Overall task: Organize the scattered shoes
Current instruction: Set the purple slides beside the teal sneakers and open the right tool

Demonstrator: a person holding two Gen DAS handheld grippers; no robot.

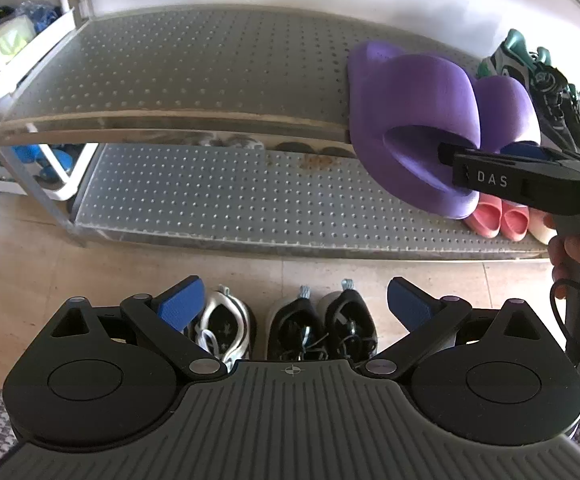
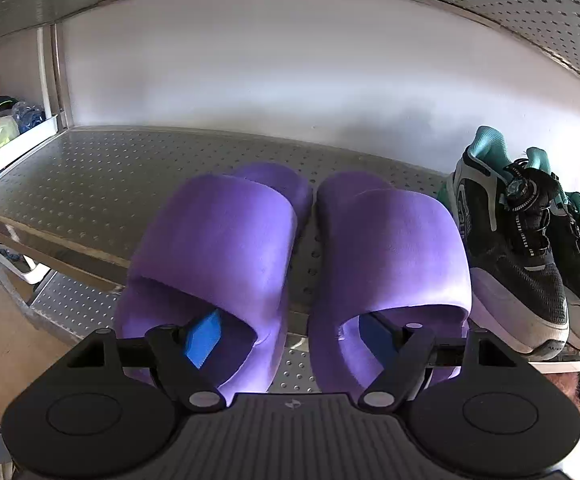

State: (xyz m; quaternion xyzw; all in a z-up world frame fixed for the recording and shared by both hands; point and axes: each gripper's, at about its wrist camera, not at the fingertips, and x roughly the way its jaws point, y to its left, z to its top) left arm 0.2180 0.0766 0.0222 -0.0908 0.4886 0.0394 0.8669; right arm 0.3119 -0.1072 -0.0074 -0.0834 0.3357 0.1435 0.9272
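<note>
Two purple slides [image 2: 225, 248] [image 2: 394, 248] lie side by side, toes inward, on the upper perforated metal shelf [image 2: 89, 176], heels overhanging its front edge. My right gripper [image 2: 294, 336] is spread wide, one blue finger [image 2: 203, 338] inside the left slide's opening and the other inside the right slide. It shows from the side in the left wrist view [image 1: 502, 176] at the purple slides [image 1: 414, 92]. My left gripper [image 1: 294, 308] is open and empty above the floor, over a black sneaker pair [image 1: 322, 328] and a white-and-black shoe [image 1: 225, 324].
Black-and-teal sneakers [image 2: 522, 240] stand right of the slides on the upper shelf. Pink slippers [image 1: 498, 220] sit on the lower shelf [image 1: 209, 200]. A white cart with bags [image 1: 13, 40] stands left of the rack. Beige floor lies in front.
</note>
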